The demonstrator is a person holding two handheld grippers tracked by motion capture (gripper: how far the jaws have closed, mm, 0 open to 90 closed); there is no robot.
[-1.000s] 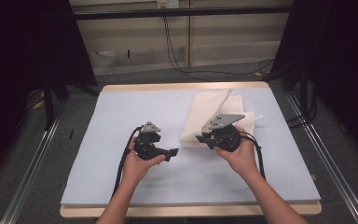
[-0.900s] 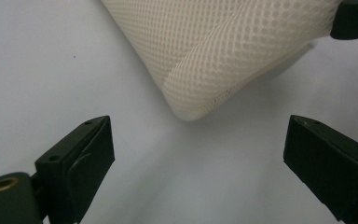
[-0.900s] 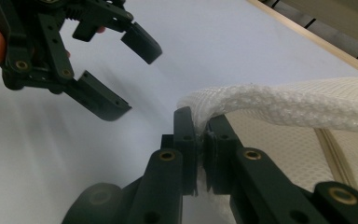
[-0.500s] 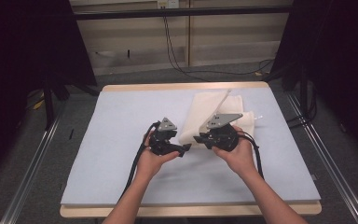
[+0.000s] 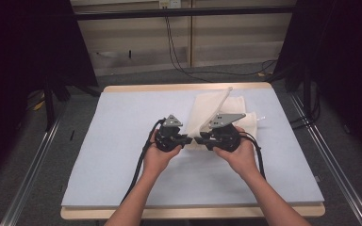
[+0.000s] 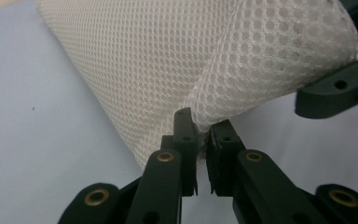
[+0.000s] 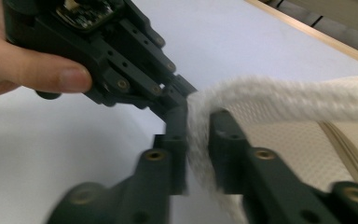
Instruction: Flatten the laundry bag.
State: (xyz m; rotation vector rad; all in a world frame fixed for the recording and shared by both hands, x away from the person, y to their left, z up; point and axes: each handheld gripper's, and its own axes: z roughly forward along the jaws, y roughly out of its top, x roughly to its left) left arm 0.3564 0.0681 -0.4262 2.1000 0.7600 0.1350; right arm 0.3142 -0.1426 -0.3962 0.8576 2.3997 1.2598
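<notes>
A white mesh cloth point(image 5: 217, 110) lies folded on the pale blue mat point(image 5: 122, 122), its near left corner lifted. My left gripper point(image 5: 190, 140) has just closed its jaws, and in the left gripper view the left gripper point(image 6: 201, 135) is shut on that corner of the mesh cloth point(image 6: 168, 56). My right gripper point(image 5: 199, 140) faces it tip to tip. The right gripper point(image 7: 198, 126) has just been opening its jaws, and the cloth's edge point(image 7: 284, 98) still hangs loosely between them. The left gripper point(image 7: 182, 91) grips the same fold just beyond.
The mat covers a wooden table point(image 5: 179, 87) with metal rails point(image 5: 33, 165) along both sides on the floor. Cables point(image 5: 179, 61) run across the floor behind the table. Bare mat lies to the left and in front of the hands.
The left hand has moved right from the bare mat to the cloth's near corner, ending tip to tip with the right gripper. The right hand has kept its place.
</notes>
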